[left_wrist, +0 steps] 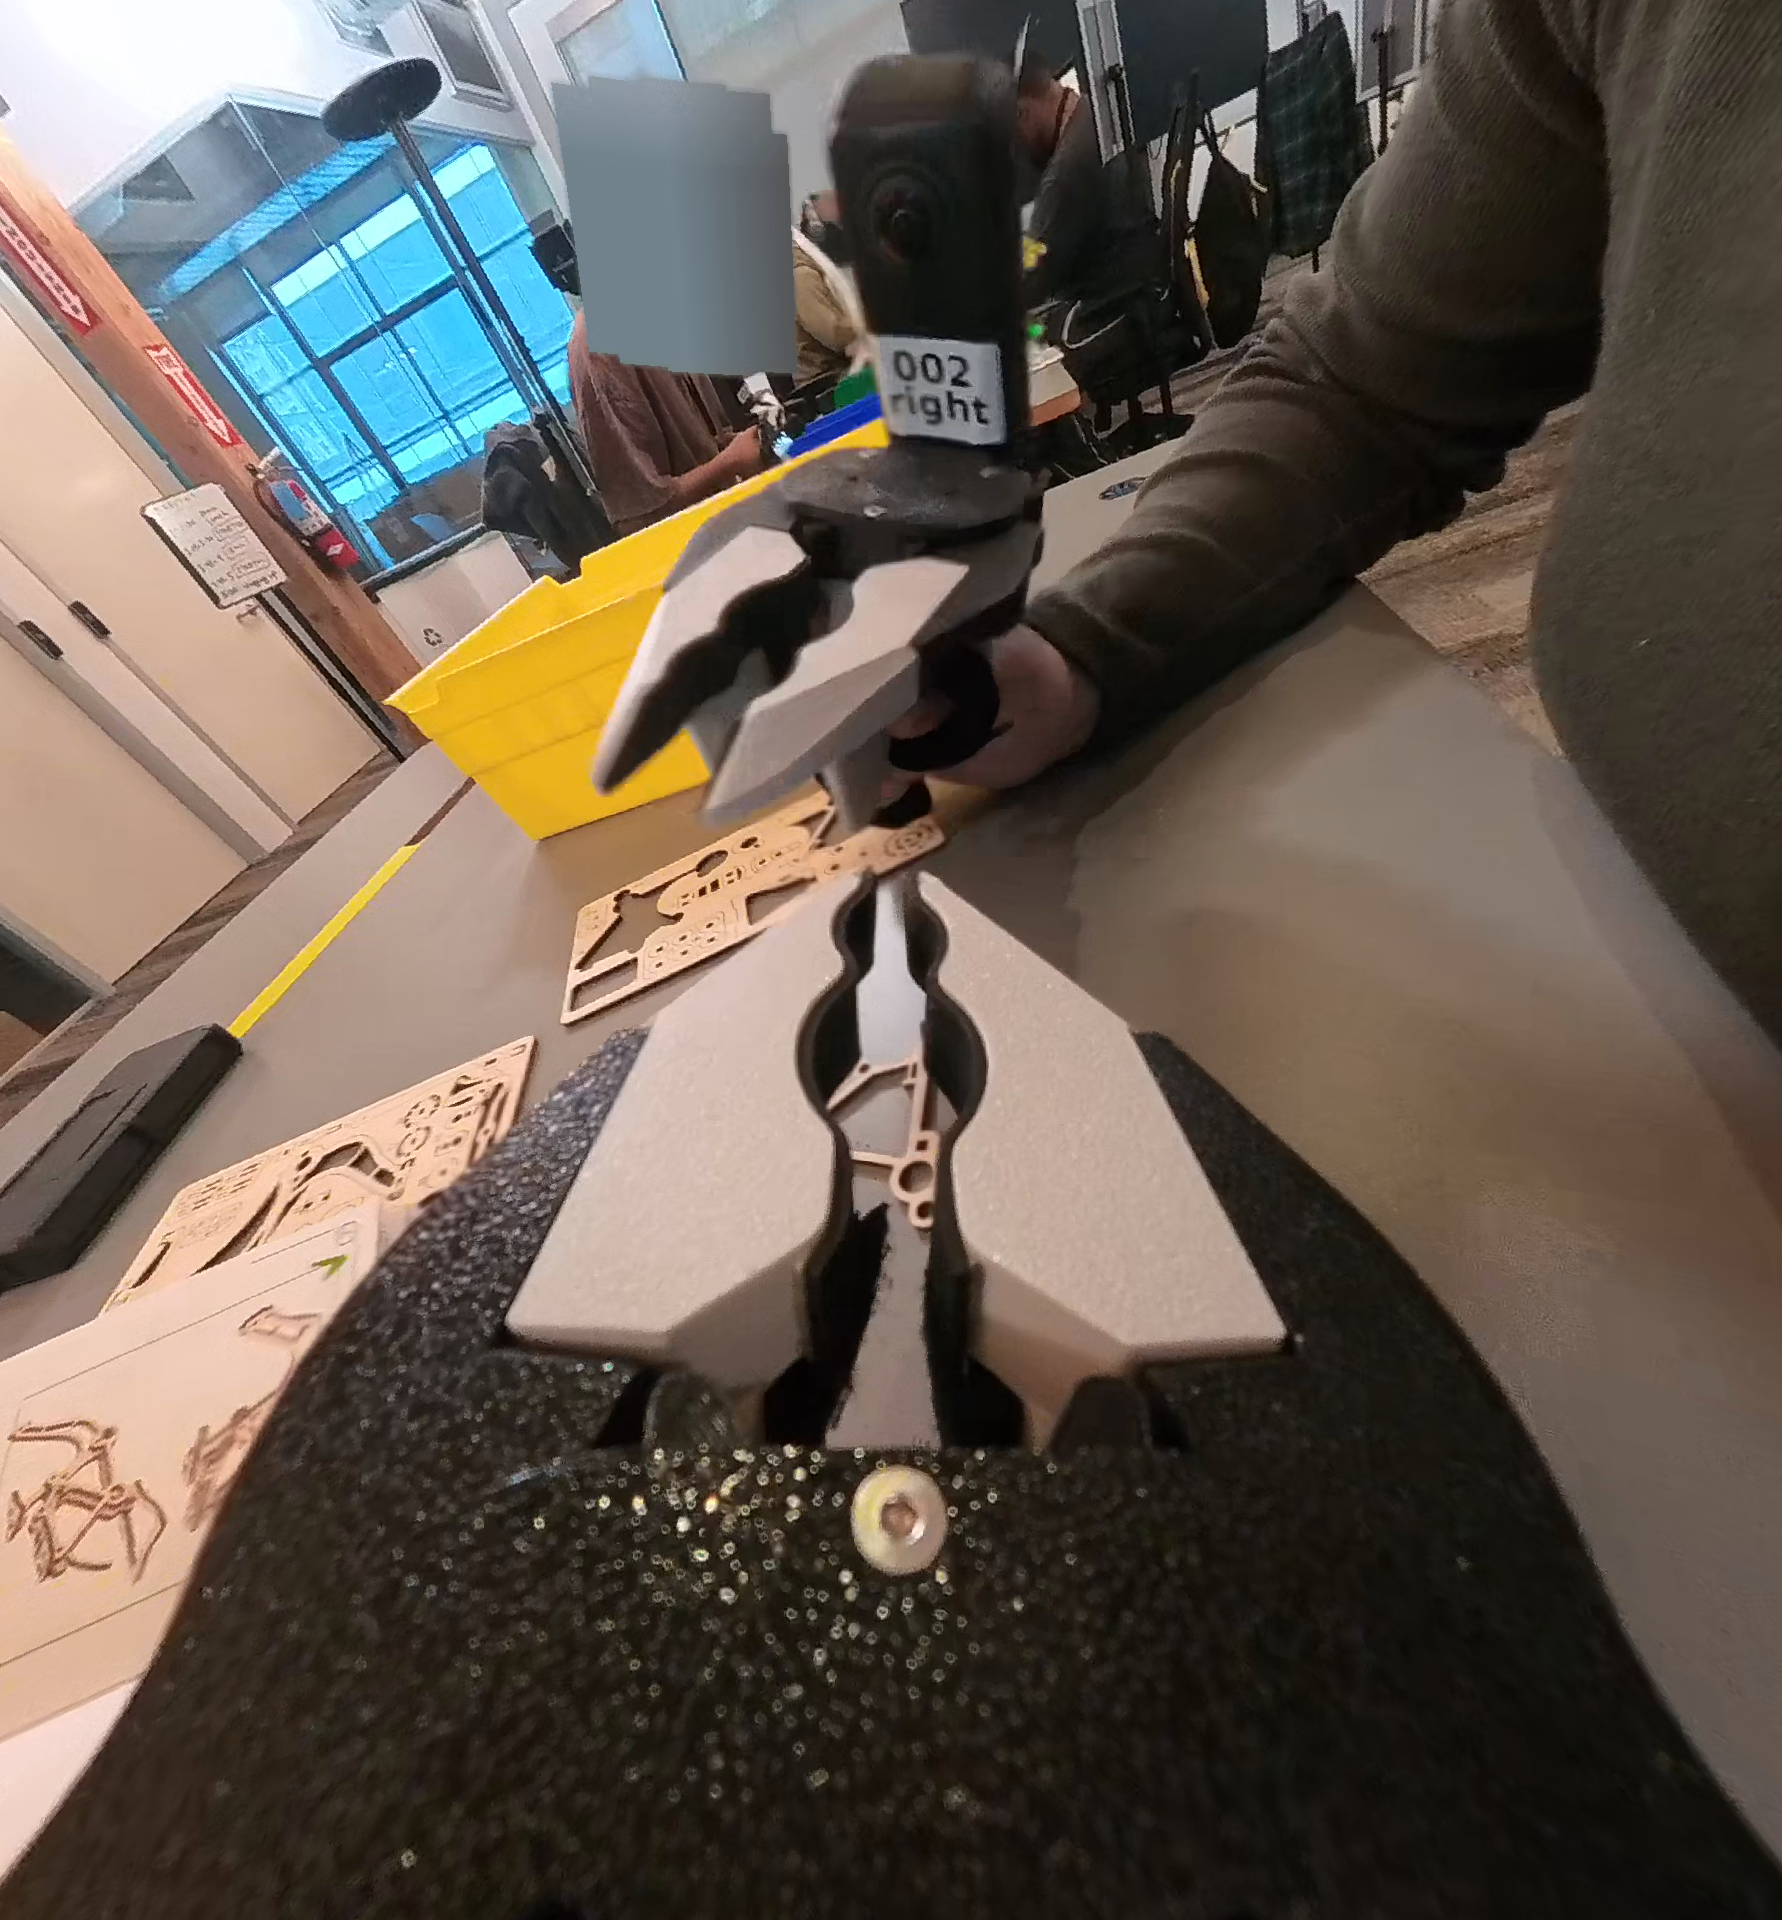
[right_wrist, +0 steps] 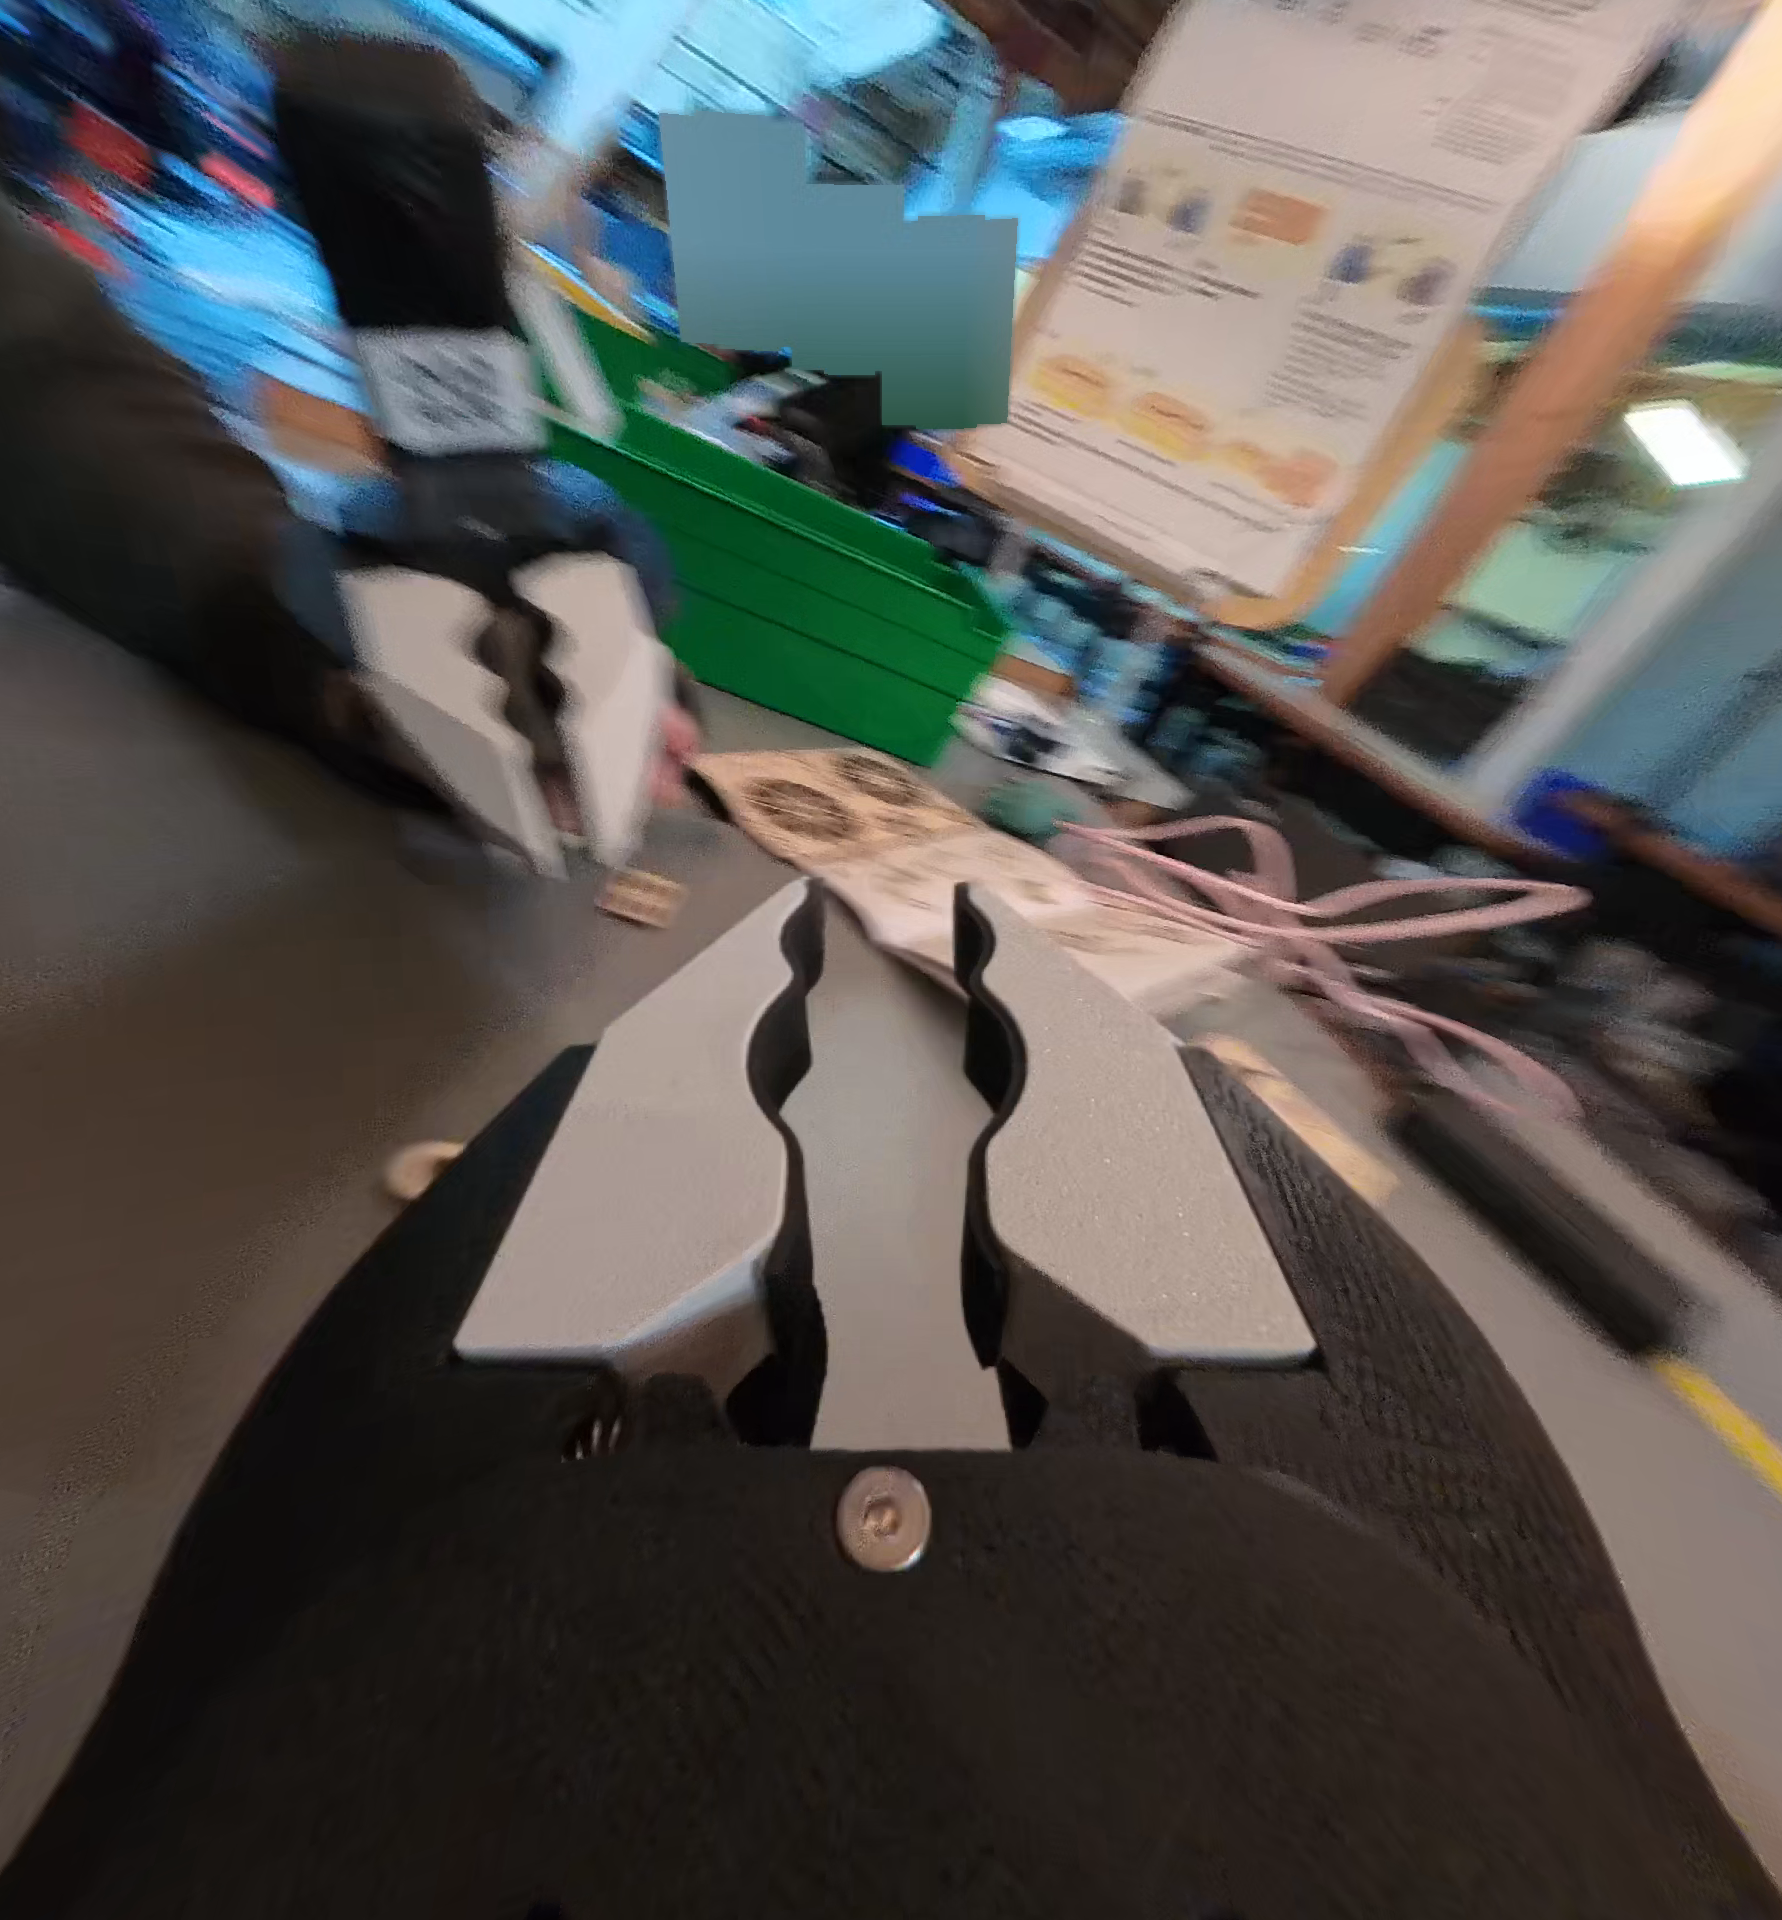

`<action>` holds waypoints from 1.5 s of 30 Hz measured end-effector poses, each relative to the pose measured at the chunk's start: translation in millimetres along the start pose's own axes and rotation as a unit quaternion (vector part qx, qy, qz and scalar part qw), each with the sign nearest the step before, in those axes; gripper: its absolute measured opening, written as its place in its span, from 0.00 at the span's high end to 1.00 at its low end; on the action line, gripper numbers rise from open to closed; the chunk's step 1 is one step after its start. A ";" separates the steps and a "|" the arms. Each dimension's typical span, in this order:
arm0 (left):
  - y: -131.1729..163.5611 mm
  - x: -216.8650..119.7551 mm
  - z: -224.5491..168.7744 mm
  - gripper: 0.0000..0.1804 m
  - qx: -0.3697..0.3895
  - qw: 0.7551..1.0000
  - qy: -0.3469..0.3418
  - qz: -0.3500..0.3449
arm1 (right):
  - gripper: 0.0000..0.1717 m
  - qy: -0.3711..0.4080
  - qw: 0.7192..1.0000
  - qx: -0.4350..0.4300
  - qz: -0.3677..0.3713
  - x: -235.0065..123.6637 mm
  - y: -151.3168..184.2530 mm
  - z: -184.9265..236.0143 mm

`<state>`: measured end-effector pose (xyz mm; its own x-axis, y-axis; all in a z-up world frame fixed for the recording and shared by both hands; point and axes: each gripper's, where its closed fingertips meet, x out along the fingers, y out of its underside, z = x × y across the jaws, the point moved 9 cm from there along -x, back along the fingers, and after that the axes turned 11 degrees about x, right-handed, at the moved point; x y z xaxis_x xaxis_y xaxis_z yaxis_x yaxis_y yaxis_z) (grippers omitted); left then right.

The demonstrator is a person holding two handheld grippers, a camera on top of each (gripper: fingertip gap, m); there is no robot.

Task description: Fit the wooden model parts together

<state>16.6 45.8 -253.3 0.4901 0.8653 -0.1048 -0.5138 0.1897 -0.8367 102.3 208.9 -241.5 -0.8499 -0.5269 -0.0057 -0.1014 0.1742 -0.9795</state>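
Pale wooden strut piece (left_wrist: 892,1132) apparently lying flat, 2 punched sheets (left_wrist: 700,925) beyond

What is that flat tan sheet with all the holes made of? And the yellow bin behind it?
The flat tan sheet looks like thin wood, matte and pale: its shapes have darker edges, as if cut by laser, and some pieces are already gone, leaving holes. The yellow bin looks like moulded plastic: smooth, evenly bright, slightly shiny, with stepped ridges on its walls.
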 end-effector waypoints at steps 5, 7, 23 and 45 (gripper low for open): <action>-6.5 -12.4 8.9 0.94 0.003 0.997 -0.076 -0.032 | 0.78 0.154 0.985 -0.080 0.001 -15.5 -5.6 -24.3; -6.4 -15.7 10.8 0.93 -0.016 0.996 -0.080 -0.042 | 0.79 0.156 0.986 -0.064 0.005 -18.8 -6.1 -27.5; 5.2 -75.1 56.2 0.89 -0.148 0.951 -0.255 -0.090 | 0.77 -0.023 0.984 0.006 0.176 -10.3 8.2 -17.3; -8.6 -50.9 22.5 0.93 -0.026 0.986 -0.140 -0.086 | 0.86 -0.171 0.930 0.096 0.311 6.3 35.9 13.1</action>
<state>-19.7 10.5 -228.6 0.3499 0.9179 0.1873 -0.3989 0.3269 -0.8567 100.1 200.9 -279.4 -0.4954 -0.6141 -0.6145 0.4767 0.3992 -0.7832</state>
